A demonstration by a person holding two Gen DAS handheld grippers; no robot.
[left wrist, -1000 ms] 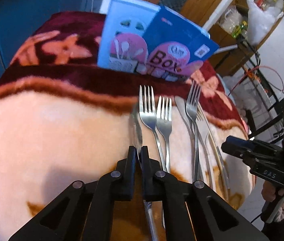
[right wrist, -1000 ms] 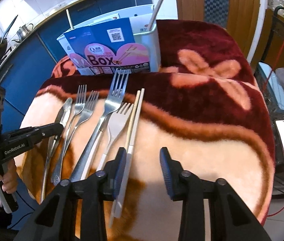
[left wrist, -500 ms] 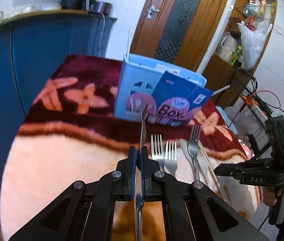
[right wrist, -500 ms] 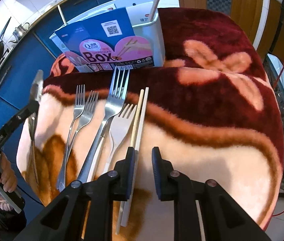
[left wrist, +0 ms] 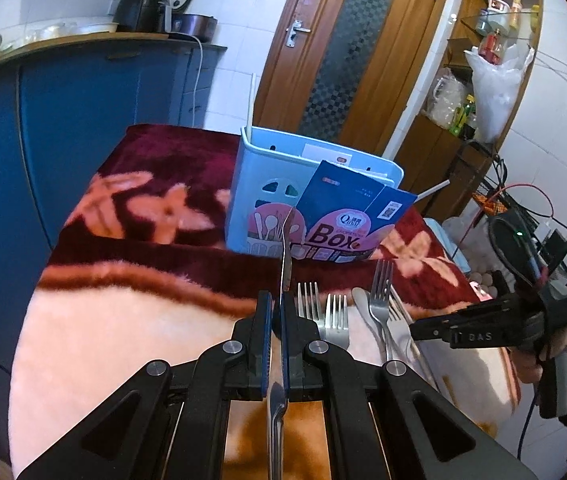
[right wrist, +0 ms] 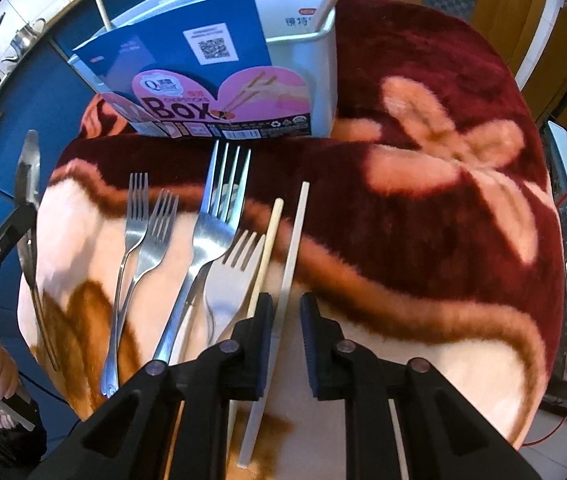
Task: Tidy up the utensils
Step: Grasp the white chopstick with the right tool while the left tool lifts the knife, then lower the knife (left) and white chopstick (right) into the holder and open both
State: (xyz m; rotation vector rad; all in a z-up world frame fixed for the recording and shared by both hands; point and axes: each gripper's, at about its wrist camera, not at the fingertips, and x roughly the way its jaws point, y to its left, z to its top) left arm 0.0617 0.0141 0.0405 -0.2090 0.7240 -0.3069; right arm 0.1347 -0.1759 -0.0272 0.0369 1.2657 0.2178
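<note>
Two jaws pinch the knife (left wrist: 283,264); right jaws spread around the white chopstick (right wrist: 289,264).

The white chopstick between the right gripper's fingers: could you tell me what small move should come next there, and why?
Probably close the right gripper on the white chopstick. Its jaws stand open with that chopstick lying on the blanket between them, not yet pinched. The left gripper is already shut on a knife held clear of the blanket, so the right side is the one lagging.
</note>
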